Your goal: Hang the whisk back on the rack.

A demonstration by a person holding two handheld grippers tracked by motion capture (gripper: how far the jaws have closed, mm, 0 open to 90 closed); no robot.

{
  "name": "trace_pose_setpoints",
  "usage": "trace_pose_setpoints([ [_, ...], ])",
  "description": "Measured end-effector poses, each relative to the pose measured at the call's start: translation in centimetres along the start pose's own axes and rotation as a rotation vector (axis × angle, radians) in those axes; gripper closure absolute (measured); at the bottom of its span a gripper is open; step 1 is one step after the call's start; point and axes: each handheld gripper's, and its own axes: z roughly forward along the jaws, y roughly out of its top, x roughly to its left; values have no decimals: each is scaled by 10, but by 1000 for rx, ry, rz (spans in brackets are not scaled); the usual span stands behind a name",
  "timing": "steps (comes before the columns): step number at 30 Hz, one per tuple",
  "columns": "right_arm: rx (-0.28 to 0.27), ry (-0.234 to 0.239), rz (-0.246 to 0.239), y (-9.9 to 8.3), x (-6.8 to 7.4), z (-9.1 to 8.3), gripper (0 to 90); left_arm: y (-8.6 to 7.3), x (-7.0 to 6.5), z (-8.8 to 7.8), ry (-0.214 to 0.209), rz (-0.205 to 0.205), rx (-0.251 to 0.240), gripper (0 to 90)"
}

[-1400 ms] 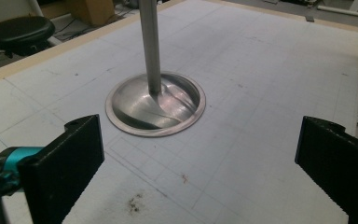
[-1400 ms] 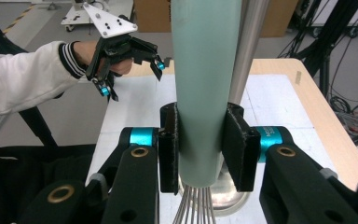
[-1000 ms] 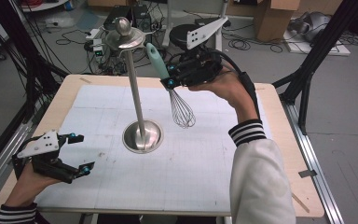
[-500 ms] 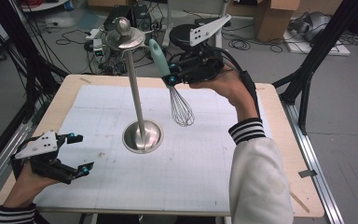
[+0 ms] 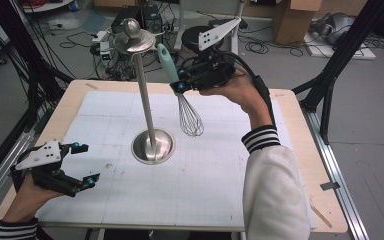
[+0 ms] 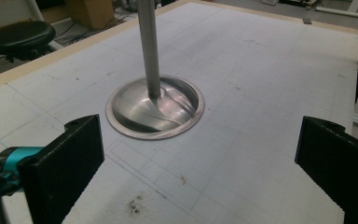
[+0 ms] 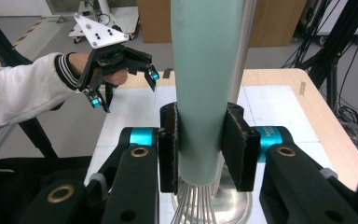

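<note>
A metal stand with a round base [image 5: 152, 145] and a tall pole [image 5: 145, 102], capped by a disc and knob [image 5: 133, 36], rises from the middle of the table. My right gripper [image 5: 178, 82] is shut on the pale green handle [image 7: 205, 88] of a wire whisk [image 5: 190, 117], which hangs head down, held in the air just right of the pole. The stand's base [image 6: 154, 108] lies ahead of my left gripper [image 6: 196, 163]. That left gripper [image 5: 84, 165] is open and holds nothing, low over the table's near left corner.
A white gridded mat [image 5: 220, 180] covers most of the wooden table [image 5: 300, 150]. Black frame legs [image 5: 340, 55] stand to the right, cables and boxes lie on the floor behind, and a black stool [image 6: 18, 37] stands off the table's far side.
My right gripper has carried the whisk slightly left, closer to the pole's top. The left gripper has stayed where it was.
</note>
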Motion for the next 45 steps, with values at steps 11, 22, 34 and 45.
trace_pose_setpoints([
  [11,13,15,5,2,0,12,695,0,0,0,-1,1,1,17],
  [22,37,-52,-33,5,6,21,679,0,1,0,-4,-1,1,17],
  [34,52,-205,34,-15,24,15,70,0,1,1,-4,-5,5,17],
  [45,76,-270,87,-60,54,-16,6,-1,1,1,-11,-9,-1,17],
])
